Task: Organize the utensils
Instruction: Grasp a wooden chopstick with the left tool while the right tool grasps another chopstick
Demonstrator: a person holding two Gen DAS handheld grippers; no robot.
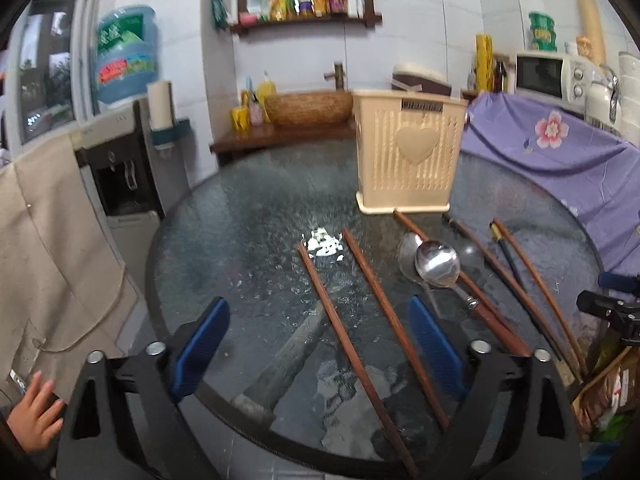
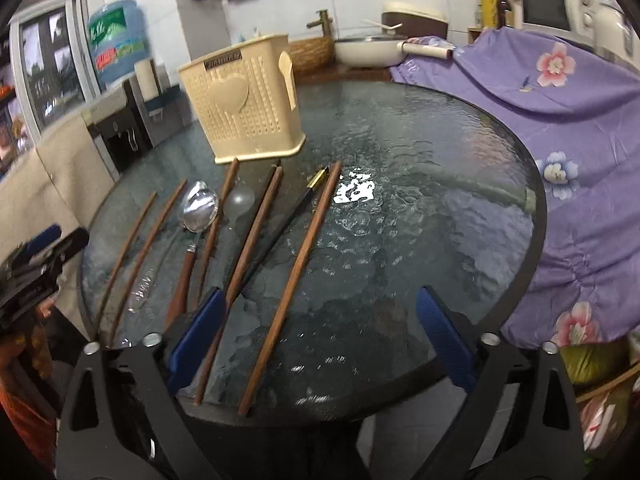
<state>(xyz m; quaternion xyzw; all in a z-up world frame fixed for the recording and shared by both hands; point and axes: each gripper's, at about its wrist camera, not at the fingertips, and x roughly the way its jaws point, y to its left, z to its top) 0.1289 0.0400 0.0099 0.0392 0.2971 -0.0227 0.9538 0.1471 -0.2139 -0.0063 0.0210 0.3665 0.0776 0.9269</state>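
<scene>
A beige slotted utensil holder (image 1: pixel 412 160) (image 2: pixel 244 108) with a heart on its side stands upright on the round glass table (image 1: pixel 248 220) (image 2: pixel 420 200). In front of it lie several brown wooden chopsticks (image 1: pixel 366 274) (image 2: pixel 295 280), a metal spoon (image 1: pixel 438 266) (image 2: pixel 200 208) with a brown handle, and a black chopstick (image 2: pixel 304 196) with a gold band. My left gripper (image 1: pixel 320 352) hangs open over the table's near edge, above two chopsticks and touching nothing. My right gripper (image 2: pixel 320 336) is open too, above the near ends of other chopsticks.
A purple floral cloth (image 2: pixel 560 120) covers furniture to the right of the table. A water dispenser (image 1: pixel 120 168) and a beige cloth (image 1: pixel 48 240) stand at the left. Behind are a wooden counter with a woven basin (image 1: pixel 308 108) and a microwave (image 1: pixel 548 76). A hand (image 1: pixel 32 412) shows at lower left.
</scene>
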